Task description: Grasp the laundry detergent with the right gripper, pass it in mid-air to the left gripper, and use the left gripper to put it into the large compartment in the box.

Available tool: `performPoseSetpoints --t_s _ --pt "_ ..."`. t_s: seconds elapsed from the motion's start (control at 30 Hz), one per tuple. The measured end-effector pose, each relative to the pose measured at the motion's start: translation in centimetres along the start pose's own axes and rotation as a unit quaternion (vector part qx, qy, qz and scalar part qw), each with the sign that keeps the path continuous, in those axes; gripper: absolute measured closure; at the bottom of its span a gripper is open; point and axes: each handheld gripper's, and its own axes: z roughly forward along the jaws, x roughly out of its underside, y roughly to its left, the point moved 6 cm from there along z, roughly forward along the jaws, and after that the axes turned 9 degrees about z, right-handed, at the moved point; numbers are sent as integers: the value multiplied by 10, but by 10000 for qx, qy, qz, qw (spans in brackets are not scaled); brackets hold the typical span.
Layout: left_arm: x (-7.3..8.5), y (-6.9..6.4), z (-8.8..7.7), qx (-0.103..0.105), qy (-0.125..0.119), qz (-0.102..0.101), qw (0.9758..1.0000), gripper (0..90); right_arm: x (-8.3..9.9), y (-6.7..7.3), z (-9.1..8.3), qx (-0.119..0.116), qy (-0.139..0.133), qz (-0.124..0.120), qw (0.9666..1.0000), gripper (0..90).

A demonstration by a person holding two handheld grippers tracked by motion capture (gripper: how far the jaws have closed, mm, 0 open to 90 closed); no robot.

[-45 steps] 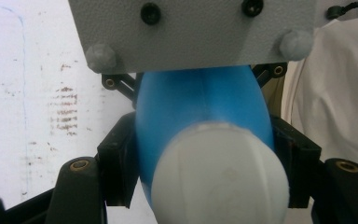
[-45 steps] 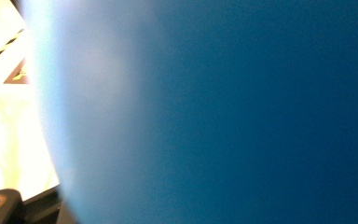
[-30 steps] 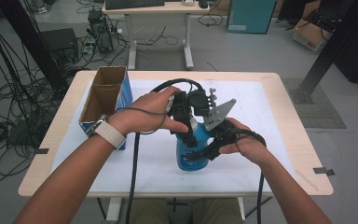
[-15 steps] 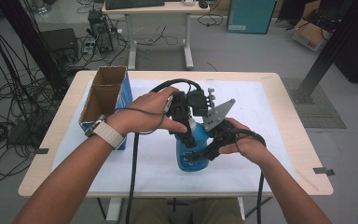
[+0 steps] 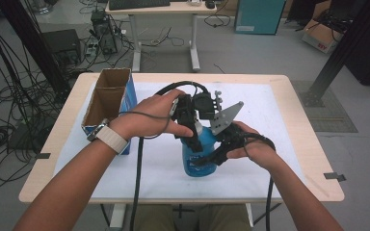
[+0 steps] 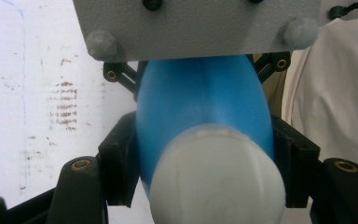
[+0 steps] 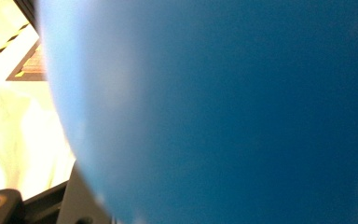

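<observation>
A blue plastic bottle (image 5: 196,162) with a white cap (image 6: 216,179) stands upright on the white mat in the middle of the table. My left gripper (image 5: 193,131) comes down on it from above and is shut around the top, its black pads (image 6: 116,170) pressing both sides just below the cap. My right gripper (image 5: 213,155) reaches in from the right and is shut on the bottle's body. In the right gripper view the blue wall of the bottle (image 7: 214,112) sits right against the lens, with one black jaw at the bottom left.
An open cardboard box with blue sides (image 5: 131,101) stands at the table's left. The white mat (image 5: 270,120) covers most of the wooden table (image 5: 313,159). Black cables trail from both grippers toward the near edge. Desks, boxes and cables stand on the floor beyond.
</observation>
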Motion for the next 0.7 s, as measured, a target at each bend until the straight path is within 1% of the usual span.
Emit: performPoseSetpoints --t_s 0.07,0.3,0.33,0.5,0.57,0.63,0.67,0.7 --pt "0 -1 0 21 -21 -34 10000 370 -1 -1 0 34 -26 -49 10000 430" --pt "0 0 0 0 -12 -32 10000 370 -1 -1 0 28 -28 -40 10000 430" --pt "0 0 1 -2 -21 -34 10000 370 -1 0 0 -18 -25 -23 10000 430" --pt "1 0 1 40 -2 -32 10000 370 0 0 0 -30 -10 4 10000 430" --pt "0 0 1 11 -10 -35 10000 370 0 0 0 -35 -10 7 10000 430" --pt "0 0 1 -6 -27 -34 10000 371 0 0 0 -27 -22 5 10000 430" --pt "0 0 0 14 -15 -37 10000 370 0 -1 0 19 -20 -32 10000 430" --pt "0 0 0 21 -18 -42 10000 370 0 0 -1 7 -14 -9 10000 430"
